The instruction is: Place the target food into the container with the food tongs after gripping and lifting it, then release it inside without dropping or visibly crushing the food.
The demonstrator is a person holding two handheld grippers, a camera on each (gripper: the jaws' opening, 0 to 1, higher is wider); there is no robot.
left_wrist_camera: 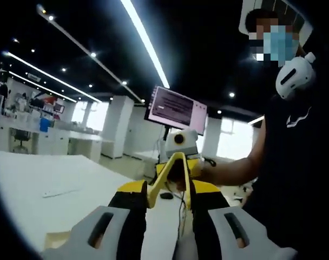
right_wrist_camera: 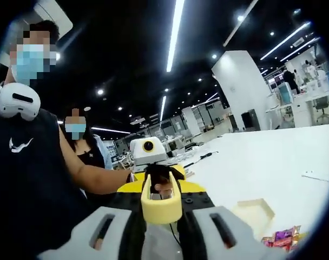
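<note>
Two claws are held up facing each other above the white table (right_wrist_camera: 272,162), well above the container (right_wrist_camera: 256,214), with a person in a dark shirt (left_wrist_camera: 294,162) close behind them on the side away from the container. Between the claws runs the pair of yellow food tongs (right_wrist_camera: 160,203); its long axis lies from one claw to the other, roughly level, rather than pointing down at the container. The looped hinge end sits between the jaws of the right claw (right_wrist_camera: 160,189), which look closed against its sides. The two arms splay out toward the left claw (left_wrist_camera: 169,189), whose jaws stand either side of them; whether they press the arms I cannot tell. The container, a shallow cream tray, lies on the table below and to the right of the right claw. Just beside the container, nearer that view's edge, lies the food (right_wrist_camera: 283,236), a small heap of bright wrapped pieces, not yet gripped. Judging from this, the tongs' tips must swing down toward the container's side, and the right claw is the nearer one.
</note>
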